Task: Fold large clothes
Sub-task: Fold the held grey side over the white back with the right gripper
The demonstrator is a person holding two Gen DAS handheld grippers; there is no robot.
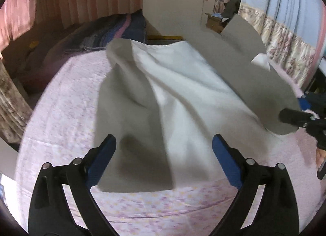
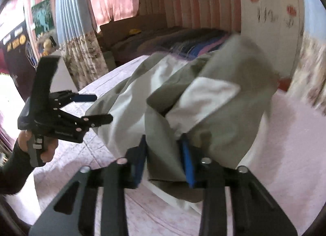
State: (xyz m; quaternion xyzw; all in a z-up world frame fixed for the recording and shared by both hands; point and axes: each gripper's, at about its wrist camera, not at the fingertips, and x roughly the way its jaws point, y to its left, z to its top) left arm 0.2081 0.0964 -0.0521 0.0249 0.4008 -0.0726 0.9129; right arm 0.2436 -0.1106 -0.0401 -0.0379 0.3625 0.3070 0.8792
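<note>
Blue-padded fingers of the left gripper (image 1: pixel 164 150) stand wide apart over the near hem of the grey-and-white garment (image 1: pixel 183 93), touching none of it, while the right gripper (image 2: pixel 164 154) appears clamped on a bunched grey fold, though motion blur leaves the contact uncertain. Beyond both tools the garment spreads across the pink floral bedsheet (image 1: pixel 67 101), one flap raised at the right gripper's side. Farther off lie a striped dark blanket (image 1: pixel 114 30) and a white wardrobe (image 1: pixel 173 1).

Both wrist cameras overlook the garment (image 1: pixel 183 93) closely.
</note>
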